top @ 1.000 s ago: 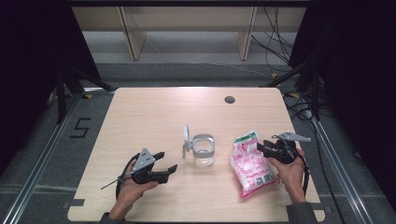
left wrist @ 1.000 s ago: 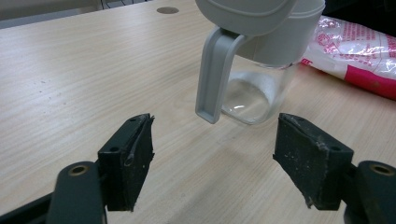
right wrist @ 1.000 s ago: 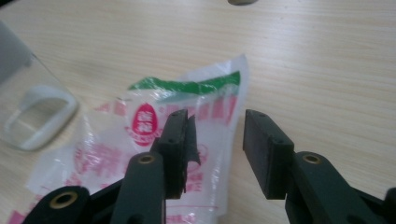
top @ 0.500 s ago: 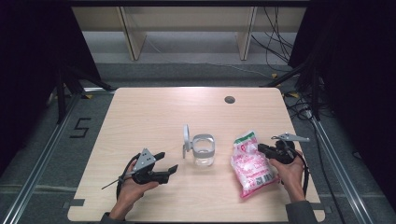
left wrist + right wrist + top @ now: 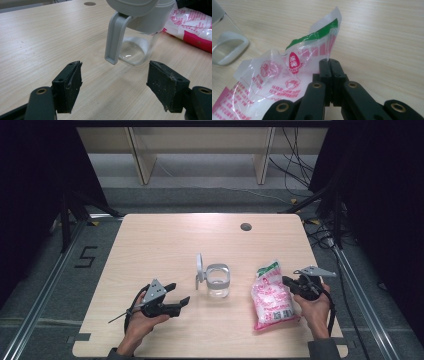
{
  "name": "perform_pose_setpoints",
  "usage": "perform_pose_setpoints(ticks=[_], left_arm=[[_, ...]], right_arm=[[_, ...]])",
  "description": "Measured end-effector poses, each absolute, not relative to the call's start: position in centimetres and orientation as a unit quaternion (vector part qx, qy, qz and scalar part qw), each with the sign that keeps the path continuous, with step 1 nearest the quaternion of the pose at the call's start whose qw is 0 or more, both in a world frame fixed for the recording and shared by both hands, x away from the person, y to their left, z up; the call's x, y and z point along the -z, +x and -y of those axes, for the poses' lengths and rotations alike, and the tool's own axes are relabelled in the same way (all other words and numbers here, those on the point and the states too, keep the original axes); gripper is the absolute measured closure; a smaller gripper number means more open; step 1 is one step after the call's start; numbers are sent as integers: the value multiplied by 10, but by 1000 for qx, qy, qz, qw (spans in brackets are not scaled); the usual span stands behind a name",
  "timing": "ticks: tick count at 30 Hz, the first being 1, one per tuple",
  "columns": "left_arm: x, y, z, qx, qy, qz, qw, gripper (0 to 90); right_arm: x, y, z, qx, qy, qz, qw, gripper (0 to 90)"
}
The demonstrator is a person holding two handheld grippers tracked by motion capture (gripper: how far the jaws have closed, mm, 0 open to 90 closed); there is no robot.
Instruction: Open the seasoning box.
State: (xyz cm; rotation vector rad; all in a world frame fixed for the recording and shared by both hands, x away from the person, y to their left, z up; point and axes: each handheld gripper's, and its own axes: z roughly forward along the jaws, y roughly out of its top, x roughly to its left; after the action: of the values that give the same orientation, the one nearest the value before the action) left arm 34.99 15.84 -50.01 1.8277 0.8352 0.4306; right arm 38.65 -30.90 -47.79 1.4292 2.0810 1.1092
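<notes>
A pink and white plastic bag point(image 5: 272, 295) of white grains lies at the table's right. My right gripper point(image 5: 286, 281) is at its right edge, near the top. In the right gripper view that gripper point(image 5: 330, 61) has just been closing and now pinches the bag's point(image 5: 294, 67) clear film between its jaws. A clear glass jar point(image 5: 217, 281) stands mid-table with its grey lid point(image 5: 199, 267) flipped open to the left. My left gripper point(image 5: 179, 293) rests left of the jar, open and empty. In its own view the left gripper point(image 5: 115, 75) faces the jar point(image 5: 140, 37).
The light wooden table point(image 5: 165, 245) has a small round cable hole point(image 5: 245, 226) at the back right. Beyond the far edge are a floor with cables and a wooden shelf frame. The bag point(image 5: 192, 22) lies behind the jar in the left gripper view.
The right gripper's jaws have closed onto the bag's right edge. The left gripper and the jar have stayed put.
</notes>
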Motion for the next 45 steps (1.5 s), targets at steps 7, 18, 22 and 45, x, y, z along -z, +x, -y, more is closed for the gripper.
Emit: perform_pose_setpoints(ticks=[7, 18, 22, 45], left_arm=[[497, 349, -161, -186, 757, -350, 519, 272], [498, 349, -159, -185, 759, -349, 518, 271], [499, 349, -159, -186, 762, -350, 512, 271], [501, 349, -155, -183, 766, -349, 508, 271]], right_arm=[[473, 355, 326, -391, 525, -729, 200, 900], [470, 303, 341, -398, 508, -728, 233, 900], [470, 291, 339, -399, 504, -731, 231, 900], [496, 316, 360, -448, 617, -634, 130, 392]])
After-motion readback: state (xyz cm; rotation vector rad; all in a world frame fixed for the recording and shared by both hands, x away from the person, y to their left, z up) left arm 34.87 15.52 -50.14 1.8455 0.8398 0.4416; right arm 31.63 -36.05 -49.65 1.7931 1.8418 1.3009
